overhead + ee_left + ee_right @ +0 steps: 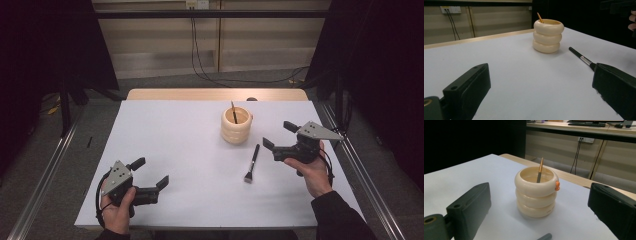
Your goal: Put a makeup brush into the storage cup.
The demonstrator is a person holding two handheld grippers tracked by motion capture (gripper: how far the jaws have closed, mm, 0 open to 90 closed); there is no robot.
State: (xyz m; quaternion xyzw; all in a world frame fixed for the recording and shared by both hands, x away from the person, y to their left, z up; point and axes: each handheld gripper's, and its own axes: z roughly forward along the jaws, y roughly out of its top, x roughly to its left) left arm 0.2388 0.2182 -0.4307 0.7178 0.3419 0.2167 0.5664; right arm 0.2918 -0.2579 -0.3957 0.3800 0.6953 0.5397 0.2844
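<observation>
White tabletop [180, 150]: a brush [252, 163] lies at centre-right, handle toward the cream holder [236, 125], just left of the open, empty right gripper [279, 138]; left gripper [152, 174] open at lower left.

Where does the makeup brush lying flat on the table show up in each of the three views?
High view: the makeup brush lies right of centre, just in front of the cream ringed holder.
Left gripper view: its handle runs at right, behind the right jaw.
Right gripper view: its handle tip pokes in at the bottom edge.
Shared landmark: the holder.
</observation>
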